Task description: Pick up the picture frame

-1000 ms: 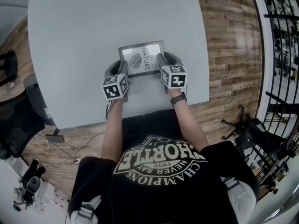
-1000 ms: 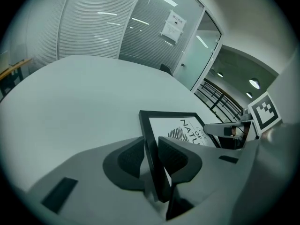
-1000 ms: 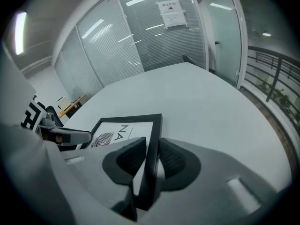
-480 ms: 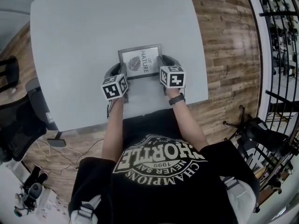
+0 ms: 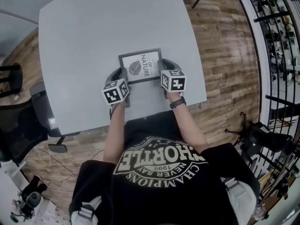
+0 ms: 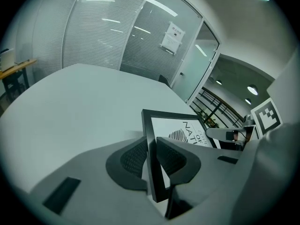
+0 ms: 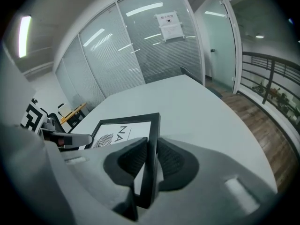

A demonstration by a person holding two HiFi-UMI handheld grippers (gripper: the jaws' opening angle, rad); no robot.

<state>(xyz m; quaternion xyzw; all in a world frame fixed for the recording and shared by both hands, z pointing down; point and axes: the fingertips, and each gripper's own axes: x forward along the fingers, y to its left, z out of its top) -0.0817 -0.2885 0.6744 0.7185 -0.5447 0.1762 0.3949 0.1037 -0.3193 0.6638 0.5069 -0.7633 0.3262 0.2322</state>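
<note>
Picture frame (image 5: 140, 65): black-edged, with a leaf print and the word NATURE, face up, held just off the top of the grey table (image 5: 89, 36), close to the middle of its near edge.
Left gripper (image 5: 120, 75): clamped on the frame's left rail. Its jaws have just been closing, and the rail stands between the ribbed pads (image 6: 132, 156), which press it from both sides.
Right gripper (image 5: 164, 70): clamped on the right rail in the same way. Its jaws have also just been closing, with the rail pinched between the pads (image 7: 170, 159).
Marker cubes: one on each gripper, left (image 5: 116, 92) and right (image 5: 174, 80), over the table's near edge.
Person: black printed T-shirt (image 5: 159, 172), bare forearms reaching over the near edge, a watch (image 5: 177, 103) on the right wrist.
Surroundings: wood-plank floor (image 5: 225, 55); black office chair (image 5: 18, 125) off the table's left corner.
</note>
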